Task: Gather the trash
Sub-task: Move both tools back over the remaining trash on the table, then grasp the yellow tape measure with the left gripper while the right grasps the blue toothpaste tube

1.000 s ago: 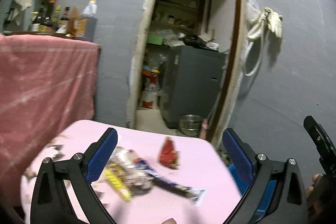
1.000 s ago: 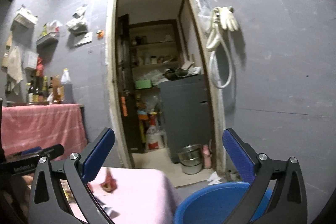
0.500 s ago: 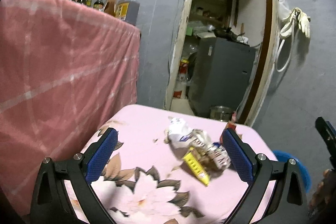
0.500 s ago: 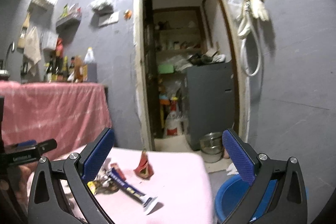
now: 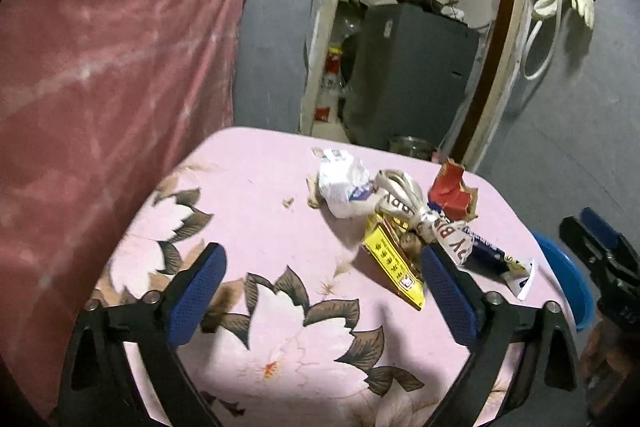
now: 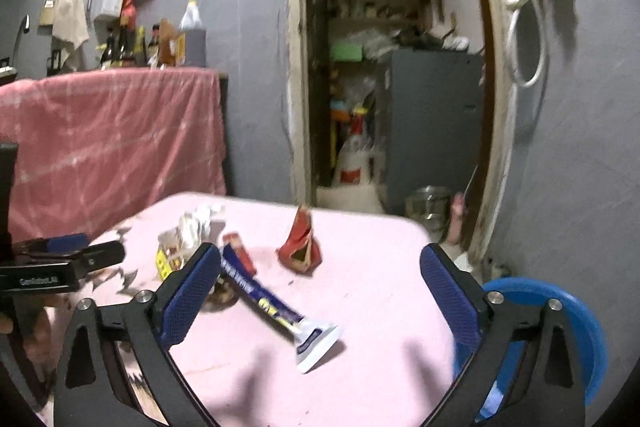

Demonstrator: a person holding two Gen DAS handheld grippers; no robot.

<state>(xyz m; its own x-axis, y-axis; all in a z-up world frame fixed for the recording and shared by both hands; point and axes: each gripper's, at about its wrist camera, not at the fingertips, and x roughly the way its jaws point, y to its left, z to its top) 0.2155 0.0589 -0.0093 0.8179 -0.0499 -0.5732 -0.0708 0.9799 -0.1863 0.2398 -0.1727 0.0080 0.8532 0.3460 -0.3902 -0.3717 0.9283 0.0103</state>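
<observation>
Both grippers, left gripper (image 5: pixel 322 291) and right gripper (image 6: pixel 320 291), hover with empty jaws spread but closing, wrappers (image 5: pixel 394 215) just ahead awaiting collection on the desk (image 5: pixel 256 183).

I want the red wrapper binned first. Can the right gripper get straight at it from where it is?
Probably yes. The red wrapper stands apart from the other trash on the pink table, ahead of the right gripper, whose jaws, now closing, hold nothing. Only the long blue wrapper lies nearer, just left of that path.
</observation>
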